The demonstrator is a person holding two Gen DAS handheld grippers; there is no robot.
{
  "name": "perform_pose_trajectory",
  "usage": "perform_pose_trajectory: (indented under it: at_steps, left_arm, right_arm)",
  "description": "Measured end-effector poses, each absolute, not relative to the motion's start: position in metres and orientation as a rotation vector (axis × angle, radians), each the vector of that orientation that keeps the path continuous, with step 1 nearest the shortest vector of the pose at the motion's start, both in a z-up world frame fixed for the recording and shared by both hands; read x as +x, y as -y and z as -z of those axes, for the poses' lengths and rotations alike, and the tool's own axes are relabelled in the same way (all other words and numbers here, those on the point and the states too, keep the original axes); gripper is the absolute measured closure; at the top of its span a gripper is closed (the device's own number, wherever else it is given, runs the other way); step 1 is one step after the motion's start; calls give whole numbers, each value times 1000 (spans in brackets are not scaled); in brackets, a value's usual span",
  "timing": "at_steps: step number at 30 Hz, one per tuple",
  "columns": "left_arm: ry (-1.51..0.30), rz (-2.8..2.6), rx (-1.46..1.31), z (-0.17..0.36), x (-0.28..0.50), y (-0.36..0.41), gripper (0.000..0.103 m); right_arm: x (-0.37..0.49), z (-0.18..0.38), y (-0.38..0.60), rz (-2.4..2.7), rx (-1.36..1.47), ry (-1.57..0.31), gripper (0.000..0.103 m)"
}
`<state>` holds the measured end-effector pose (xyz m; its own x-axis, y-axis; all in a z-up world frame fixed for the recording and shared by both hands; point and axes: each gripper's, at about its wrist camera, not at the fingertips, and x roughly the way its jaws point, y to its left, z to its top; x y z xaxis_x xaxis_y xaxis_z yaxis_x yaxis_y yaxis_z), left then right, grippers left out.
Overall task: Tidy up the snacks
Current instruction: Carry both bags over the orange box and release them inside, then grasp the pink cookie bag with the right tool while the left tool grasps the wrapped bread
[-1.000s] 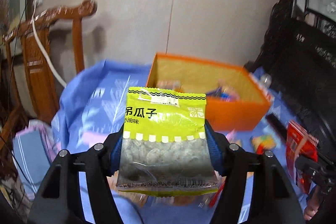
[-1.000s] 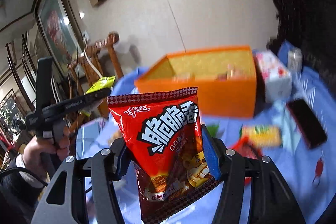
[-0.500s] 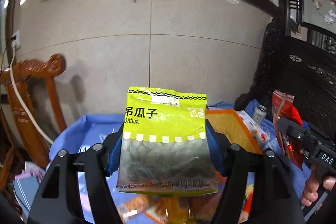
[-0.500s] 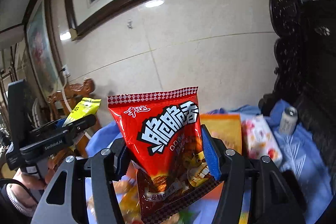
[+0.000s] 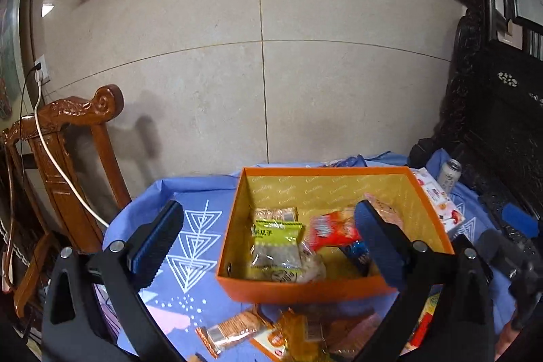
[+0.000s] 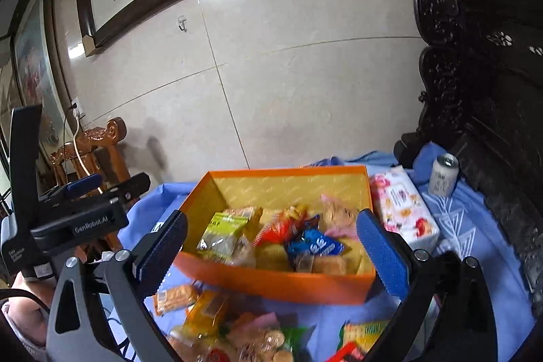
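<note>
- so the orange cardboard box with the yellow lining (image 5: 298, 289) sits on a blue cloth with white triangle print (image 5: 190, 236), pushed toward the tiled wall, and both cameras look down into it
- left gripper (image 5: 268, 243) has its jaws opening, spread wide, nothing between them, blue ribbed pads (image 5: 156, 240) hanging over the box's near-left corner
- right gripper (image 6: 271, 246) same deal: jaws opening, very wide, empty, framing the box from the front
- the yellow-green packet of melon seeds with a clear window (image 5: 276, 246) lies flat inside the box on the left side, long axis running front to back, printed header toward the wall
- the red crinkly snack bag (image 5: 331, 229) is in the box too, mid-right, blurred, so can't tell its angle
- a blue wrapper (image 6: 315, 243) and some pale biscuit packs are piled around them in the box
- in front of the box: loose orange biscuit packs (image 5: 234, 331) and a heap of yellow and orange wrappers on the cloth, close to the box's front wall
- right of the box, just beside it: a white floral tissue pack (image 6: 404, 209), then a silver drink can (image 6: 443, 175) standing upright near dark carved furniture (image 6: 492, 90)
- left side has a carved reddish wooden chair (image 5: 68, 158) with a white cable draped over it
- nothing blocks the box opening, it's open from above
</note>
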<state>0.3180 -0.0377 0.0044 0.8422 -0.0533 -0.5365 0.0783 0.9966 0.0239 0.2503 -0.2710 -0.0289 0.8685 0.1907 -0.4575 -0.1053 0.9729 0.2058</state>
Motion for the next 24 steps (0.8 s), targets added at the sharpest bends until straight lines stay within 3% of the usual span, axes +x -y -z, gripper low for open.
perform_pose_trajectory:
  at_steps: [9,18,24]
  left_arm:
    - [-575,98,32,16,267,31,4]
    - [-669,109,28,110,191,-1,4]
    - [-736,131,37,150,155,-15,4]
  right_arm:
    - [192,58,271,-105,142,-518,3]
    - [148,141,284,-138,152,-674,3]
    - [169,163,253,-232,55,-745,3]
